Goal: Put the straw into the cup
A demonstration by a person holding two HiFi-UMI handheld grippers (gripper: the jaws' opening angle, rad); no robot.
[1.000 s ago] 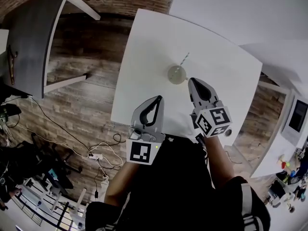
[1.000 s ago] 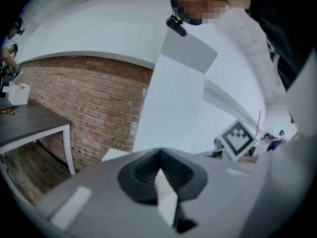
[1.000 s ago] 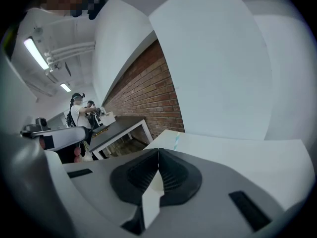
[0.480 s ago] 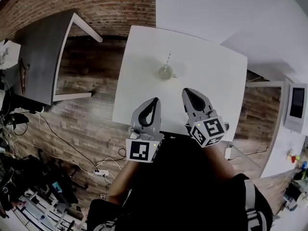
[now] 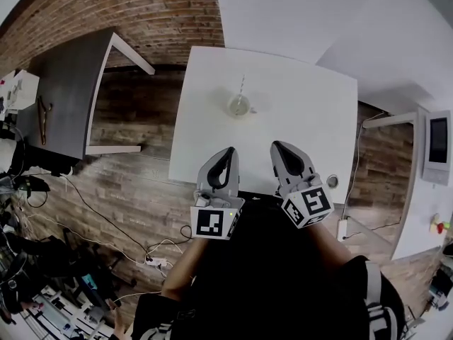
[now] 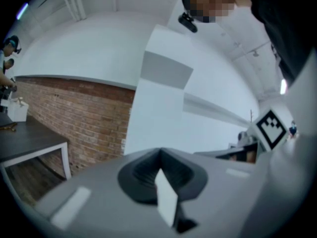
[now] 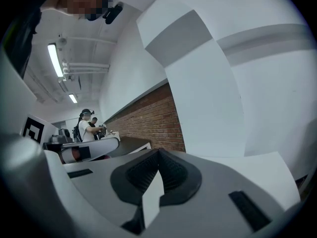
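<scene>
A clear cup (image 5: 238, 106) stands on the white table (image 5: 304, 112), with a thin straw (image 5: 242, 85) sticking out of it toward the far side. My left gripper (image 5: 228, 151) is shut and empty, held over the table's near edge. Beside it my right gripper (image 5: 277, 147) is shut too, with nothing between its jaws. Both are well short of the cup. In the left gripper view the left gripper (image 6: 159, 152) points level at a white wall, and in the right gripper view the right gripper (image 7: 158, 153) points at a brick wall. Cup and straw are in neither gripper view.
A dark grey table (image 5: 64, 91) stands to the left over the wood floor. Cables (image 5: 152, 250) lie on the floor at the lower left. A brick wall (image 5: 141, 9) runs behind. A person (image 7: 87, 125) stands far off in the right gripper view.
Both grippers have drawn back from the cup toward me and risen. The cup with its straw stays on the table and now sits farther away in the head view.
</scene>
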